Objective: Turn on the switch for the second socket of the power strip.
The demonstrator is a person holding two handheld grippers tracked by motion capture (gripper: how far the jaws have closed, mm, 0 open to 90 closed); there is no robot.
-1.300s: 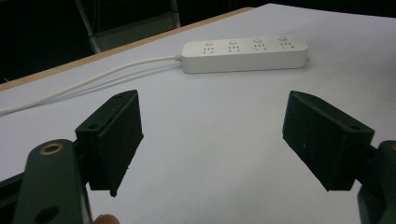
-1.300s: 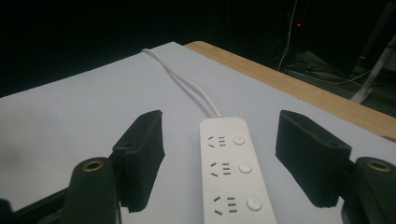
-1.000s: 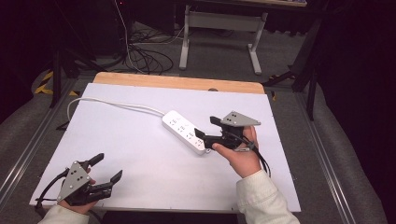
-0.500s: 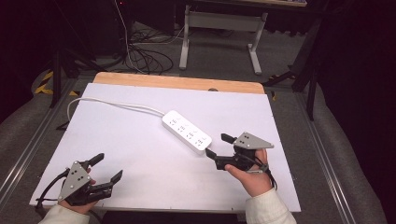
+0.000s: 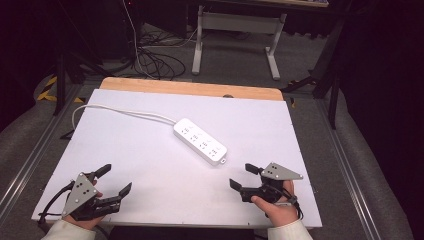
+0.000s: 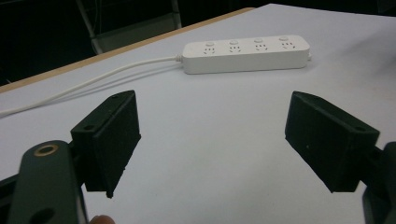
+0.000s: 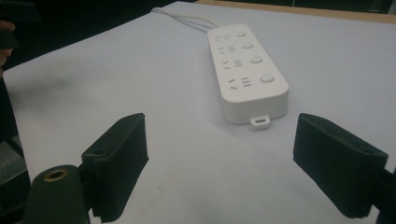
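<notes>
A white power strip (image 5: 200, 141) with several sockets lies diagonally in the middle of the white tabletop (image 5: 150, 165). Its white cable (image 5: 120, 112) runs off to the far left. My left gripper (image 5: 117, 178) rests near the front left corner, open and holding nothing, far from the strip. Near the front right, my right gripper (image 5: 240, 175) is also open, a short way in front of the strip's near end. The left gripper view has the strip (image 6: 246, 52) lying crosswise beyond the wide-apart jaws (image 6: 219, 140). The right gripper view looks along the strip (image 7: 247, 70) past its open jaws (image 7: 238, 168).
A wooden strip (image 5: 190, 88) borders the table's far edge. Behind it on the floor stand a metal frame (image 5: 235, 22) and a tangle of dark cables (image 5: 150, 60). Metal rails (image 5: 30, 160) run along both sides of the table.
My right gripper has drawn back from beside the power strip's near end toward the front right edge of the table. The left gripper and the strip have not moved.
</notes>
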